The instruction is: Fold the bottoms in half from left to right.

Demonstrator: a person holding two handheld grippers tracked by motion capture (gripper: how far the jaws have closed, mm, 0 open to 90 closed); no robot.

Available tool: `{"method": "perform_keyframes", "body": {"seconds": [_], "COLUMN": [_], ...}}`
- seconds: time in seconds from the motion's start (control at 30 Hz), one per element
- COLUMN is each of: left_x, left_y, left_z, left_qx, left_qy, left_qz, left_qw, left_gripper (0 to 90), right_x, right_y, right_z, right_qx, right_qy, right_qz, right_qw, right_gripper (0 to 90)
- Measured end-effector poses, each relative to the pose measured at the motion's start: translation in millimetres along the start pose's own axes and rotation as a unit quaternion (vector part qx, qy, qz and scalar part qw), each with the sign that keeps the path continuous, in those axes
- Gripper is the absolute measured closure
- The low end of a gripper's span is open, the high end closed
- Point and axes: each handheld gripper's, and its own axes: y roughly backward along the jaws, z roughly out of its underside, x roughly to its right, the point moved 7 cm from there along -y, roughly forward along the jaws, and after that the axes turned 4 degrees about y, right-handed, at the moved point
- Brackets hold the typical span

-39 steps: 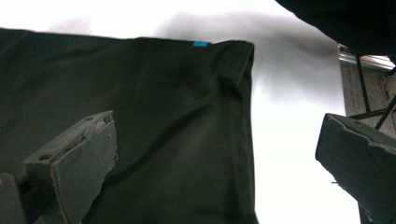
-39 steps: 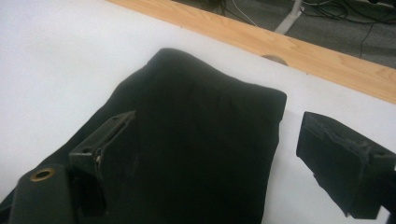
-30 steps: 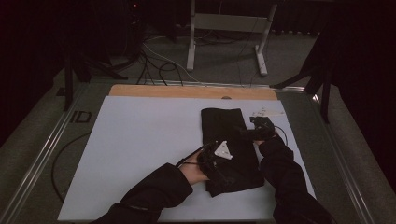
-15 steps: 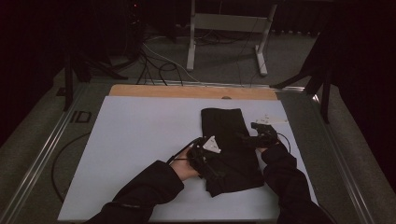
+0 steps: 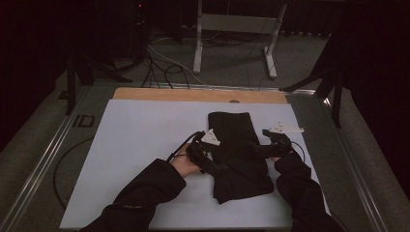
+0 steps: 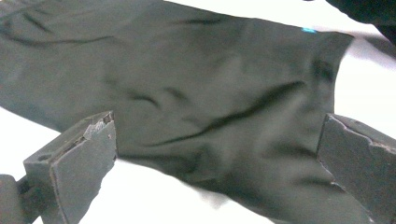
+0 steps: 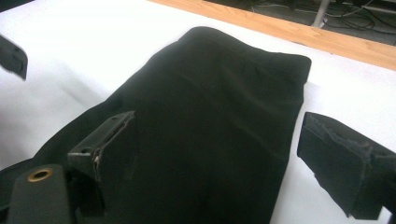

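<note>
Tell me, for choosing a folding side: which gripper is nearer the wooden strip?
Right. The right gripper sits nearer the wooden strip; the left gripper lies lower.

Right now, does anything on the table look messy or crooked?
A little. The black cloth lies folded on the white table cover, but its near end flares wider and sits slightly askew, and soft creases run across it in the left gripper view. Both the left gripper and right gripper are open over it. Nothing looks torn or spilled.
</note>
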Motion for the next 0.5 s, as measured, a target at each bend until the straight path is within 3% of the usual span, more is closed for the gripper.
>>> {"method": "perform_keyframes", "body": {"seconds": [0.23,0.3,0.5], "left_x": [-17.8,-27.5,-41.4], "left_y": [2.9,4.0,5.5], "left_z": [-2.5,-3.8,-7.0], "left_qx": [0.008,0.015,0.025], "left_qy": [0.019,0.038,0.054], "left_qz": [-0.023,-0.035,-0.057], "left_qw": [0.9995,0.9986,0.9966], "left_gripper": [0.8,0.7,0.7], "right_x": [6.5,9.5,15.8], "right_y": [1.8,1.6,-0.4], "right_z": [1.7,2.7,4.1], "right_qx": [0.001,-0.001,-0.007], "right_qy": [-0.004,-0.004,-0.012], "right_qz": [0.008,0.011,0.009], "right_qw": [1.0000,0.9999,0.9999], "right_gripper": [12.3,12.2,11.8]}}
